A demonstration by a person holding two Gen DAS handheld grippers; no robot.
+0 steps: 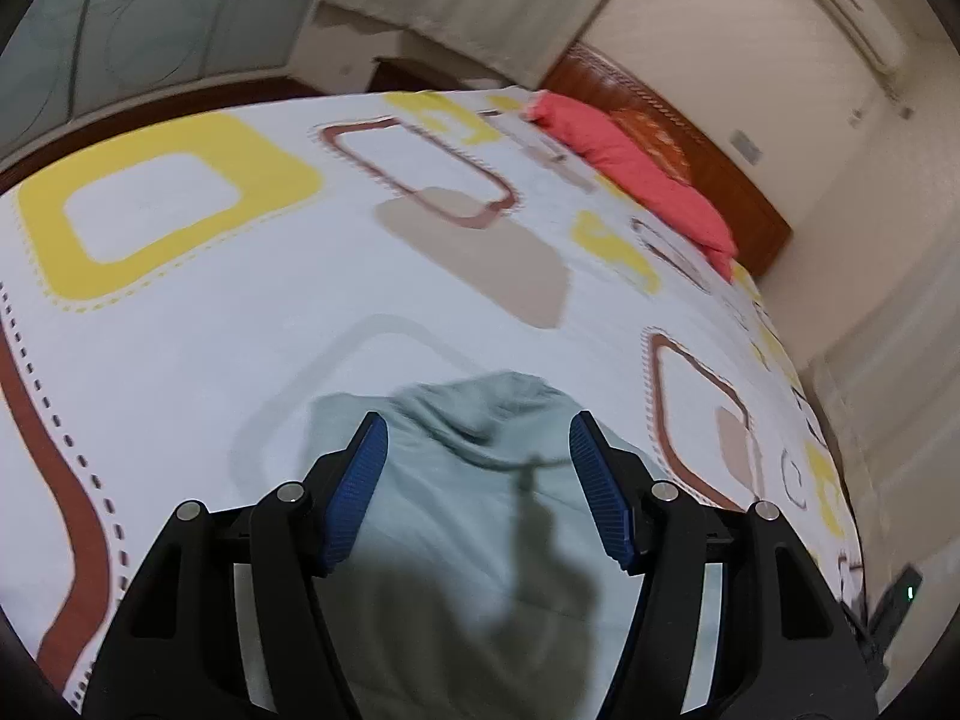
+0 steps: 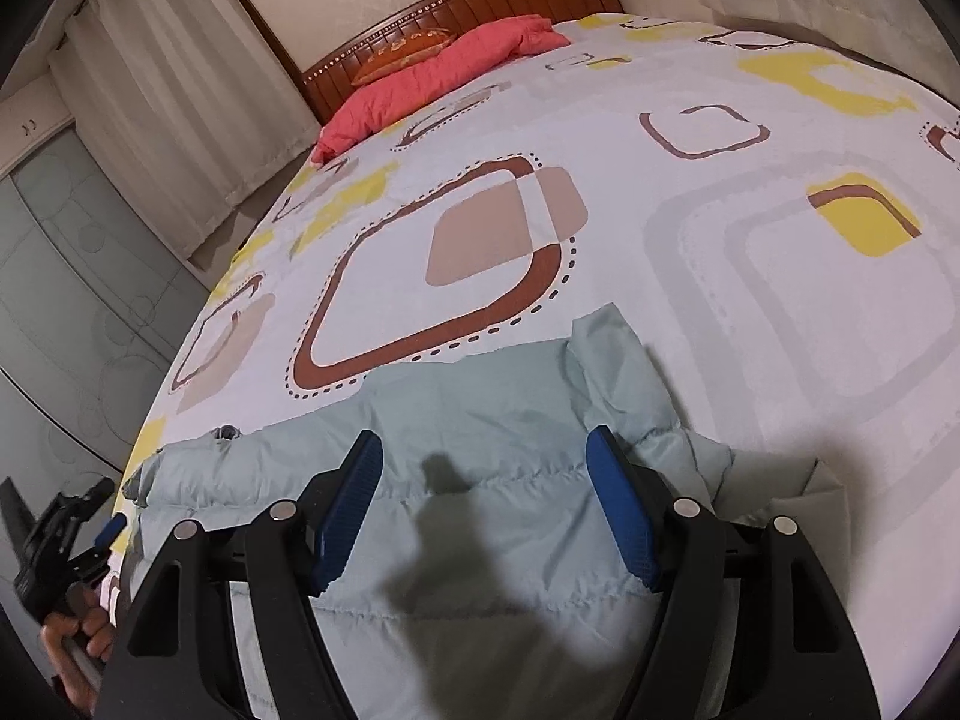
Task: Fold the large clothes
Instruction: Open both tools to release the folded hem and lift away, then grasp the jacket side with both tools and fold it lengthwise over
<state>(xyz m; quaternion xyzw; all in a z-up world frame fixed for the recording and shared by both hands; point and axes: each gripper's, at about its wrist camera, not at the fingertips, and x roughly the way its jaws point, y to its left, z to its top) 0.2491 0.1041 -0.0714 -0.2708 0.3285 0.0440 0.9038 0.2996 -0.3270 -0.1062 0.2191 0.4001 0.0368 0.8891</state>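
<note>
A puffy, quilted pale-green jacket [image 2: 480, 480] lay on the patterned bedsheet [image 2: 720, 300], beneath both wide-open, empty grippers: left gripper [image 1: 478, 441], right gripper [image 2: 484, 456].

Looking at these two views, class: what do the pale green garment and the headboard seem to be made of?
Pale green garment: likely thin synthetic shell over padding, matte; stitched quilt lines and puffy panels. Headboard: apparently wood, reddish-brown and glossy; ribbed panel with a dotted trim.

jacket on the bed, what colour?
Pale grey-green quilted jacket; clearest in the right wrist view.
</note>
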